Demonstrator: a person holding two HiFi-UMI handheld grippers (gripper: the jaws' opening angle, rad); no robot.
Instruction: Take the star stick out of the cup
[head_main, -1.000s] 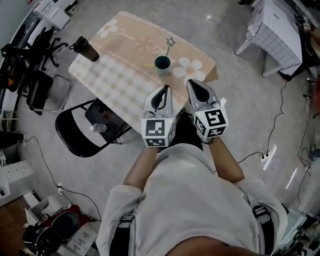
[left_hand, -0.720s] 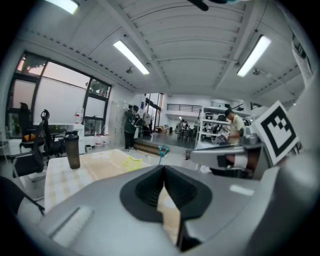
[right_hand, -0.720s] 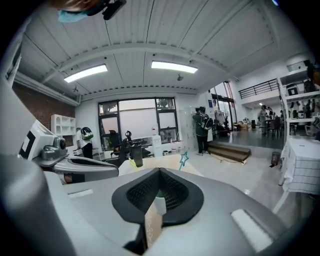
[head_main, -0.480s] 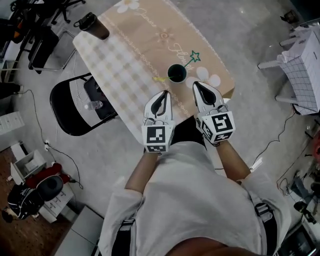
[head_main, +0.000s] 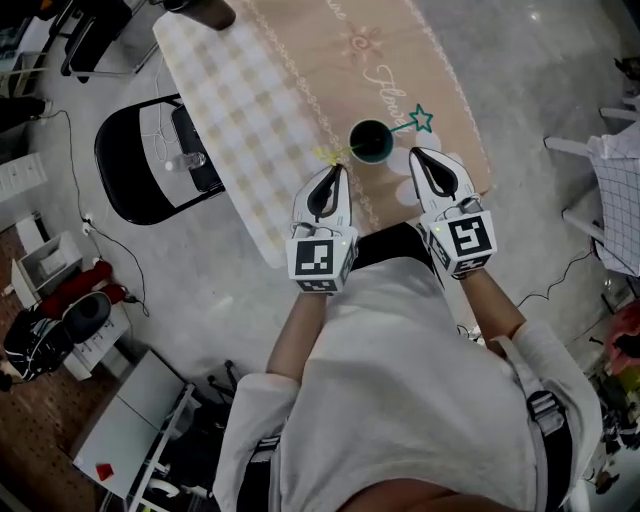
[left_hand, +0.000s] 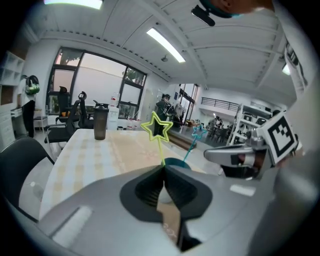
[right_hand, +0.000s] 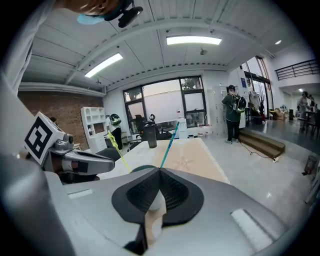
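A dark teal cup stands on the beige tablecloth near the table's near edge. Two star sticks lean out of it: a teal star to the right and a yellow star to the left. My left gripper is shut and empty, its tips just short of the cup beside the yellow star. My right gripper is shut and empty, just right of the cup below the teal star. In the left gripper view the yellow star rises above the shut tips. In the right gripper view the teal stick stands above the tips.
A dark bottle stands at the table's far corner. A black folding chair sits left of the table. Cables, boxes and bags lie on the floor at left. A person with a backpack stands far off in the room.
Both grippers have moved forward and down towards the cup, still shut. The cup and its two sticks have not shifted on the table.
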